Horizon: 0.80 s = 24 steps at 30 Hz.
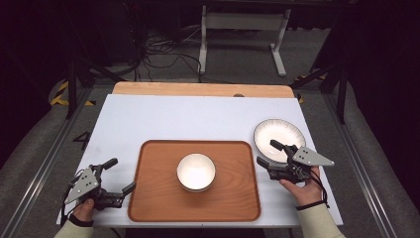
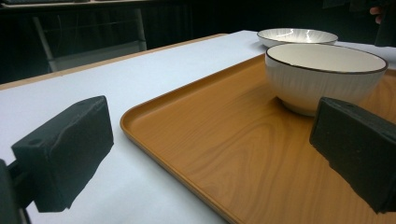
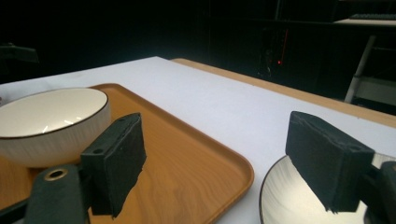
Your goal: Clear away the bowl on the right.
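A: Nearest the camera, what are the two hands doing?

B: A person's left hand (image 1: 83, 208) holds the left gripper (image 1: 121, 174) at the tray's near left corner, jaws spread wide with nothing between them. One jaw hangs over the white tabletop (image 1: 163, 119), the other at the tray's left rim. The right hand (image 1: 304, 188) holds the right gripper (image 1: 270, 152) just right of the tray, jaws also spread and empty.

A: And between them?

B: A wooden tray (image 1: 148, 198) lies at the near middle of the table. A white bowl (image 1: 196, 171) with a dark rim stands upright at its centre, well apart from both grippers.

A: Farther back?

B: A shallow plate (image 1: 282, 130) sits on the tabletop just beyond the tray's far right corner. In the right gripper view one jaw is over the plate (image 3: 299, 205), the other over the tray (image 3: 196, 163). A bare wooden strip (image 1: 198, 89) edges the far side, with cables (image 1: 163, 49) on the floor beyond.
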Each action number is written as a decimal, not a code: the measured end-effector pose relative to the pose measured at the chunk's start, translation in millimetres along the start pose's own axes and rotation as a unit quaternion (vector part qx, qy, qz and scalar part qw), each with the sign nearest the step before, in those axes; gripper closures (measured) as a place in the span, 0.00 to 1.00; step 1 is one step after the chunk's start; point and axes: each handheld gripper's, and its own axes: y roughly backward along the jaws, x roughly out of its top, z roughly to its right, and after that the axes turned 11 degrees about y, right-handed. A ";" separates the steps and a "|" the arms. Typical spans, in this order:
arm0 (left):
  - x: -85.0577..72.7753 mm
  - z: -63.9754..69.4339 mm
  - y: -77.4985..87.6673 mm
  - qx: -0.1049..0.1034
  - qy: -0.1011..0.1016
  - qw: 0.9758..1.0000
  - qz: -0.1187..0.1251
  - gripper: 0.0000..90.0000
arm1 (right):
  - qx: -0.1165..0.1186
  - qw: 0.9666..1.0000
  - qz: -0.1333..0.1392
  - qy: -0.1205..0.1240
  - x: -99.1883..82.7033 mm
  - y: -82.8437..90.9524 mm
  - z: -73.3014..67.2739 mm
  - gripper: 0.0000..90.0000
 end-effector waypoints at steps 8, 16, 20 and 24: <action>0.0 0.0 0.0 0.000 0.001 1.000 0.000 0.00 | 0.003 1.000 -0.010 -0.008 -11.8 -1.1 -4.0 0.22; 0.0 0.0 0.0 0.000 0.000 1.000 0.000 0.00 | -0.001 1.000 -0.026 -0.012 -20.9 -1.9 -7.2 0.22; 0.0 0.0 0.0 0.000 0.000 1.000 0.000 0.00 | 0.002 0.999 -0.030 -0.019 -26.5 -1.7 -9.0 0.21; 0.0 0.0 0.1 0.000 -0.002 1.000 0.000 0.00 | -0.001 1.000 -0.016 -0.015 -27.7 0.5 -9.8 0.15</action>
